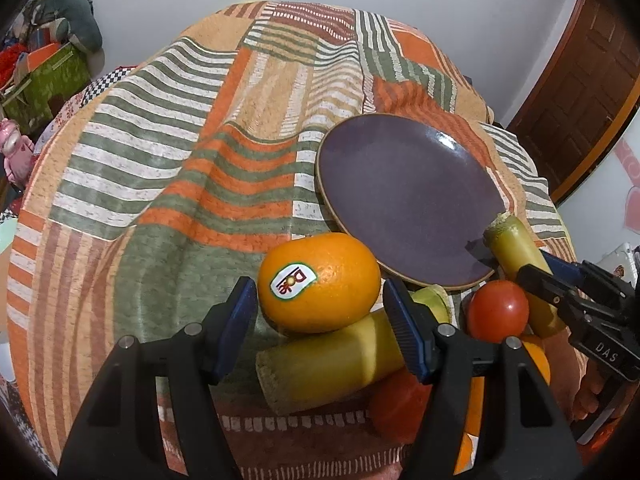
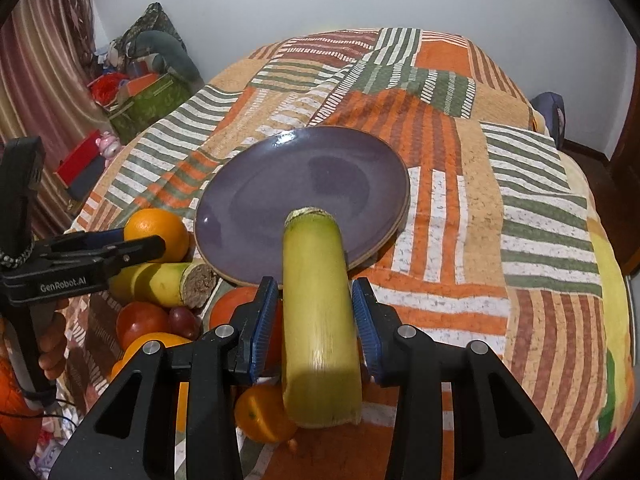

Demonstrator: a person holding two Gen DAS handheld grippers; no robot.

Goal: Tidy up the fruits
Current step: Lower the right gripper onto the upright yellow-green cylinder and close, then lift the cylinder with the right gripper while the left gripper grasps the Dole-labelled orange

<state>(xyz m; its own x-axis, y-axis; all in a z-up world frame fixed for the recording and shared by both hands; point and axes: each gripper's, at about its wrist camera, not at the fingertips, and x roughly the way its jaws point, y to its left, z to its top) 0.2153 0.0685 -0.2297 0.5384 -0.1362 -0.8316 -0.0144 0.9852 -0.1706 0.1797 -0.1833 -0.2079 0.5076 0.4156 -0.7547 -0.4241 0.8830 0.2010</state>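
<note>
A purple plate (image 1: 404, 196) (image 2: 304, 184) lies on the patchwork bedspread. My left gripper (image 1: 320, 312) is open around an orange with a Dole sticker (image 1: 320, 284), which rests on a yellow-green cane piece (image 1: 332, 364). My right gripper (image 2: 314, 320) straddles a second cane piece (image 2: 318, 320) whose far end leans over the plate's near rim; small gaps show at both pads, so the jaws are open. The right gripper also shows in the left wrist view (image 1: 552, 288). Tomatoes (image 1: 498, 310) (image 2: 140, 322) and more oranges (image 2: 264, 414) lie beside the plate.
The bedspread (image 2: 480, 208) is wrinkled, with a raised fold left of the plate (image 1: 240, 136). Boxes and toys (image 2: 140, 96) stand beyond the bed's left edge. A wooden door (image 1: 592, 80) is at the right.
</note>
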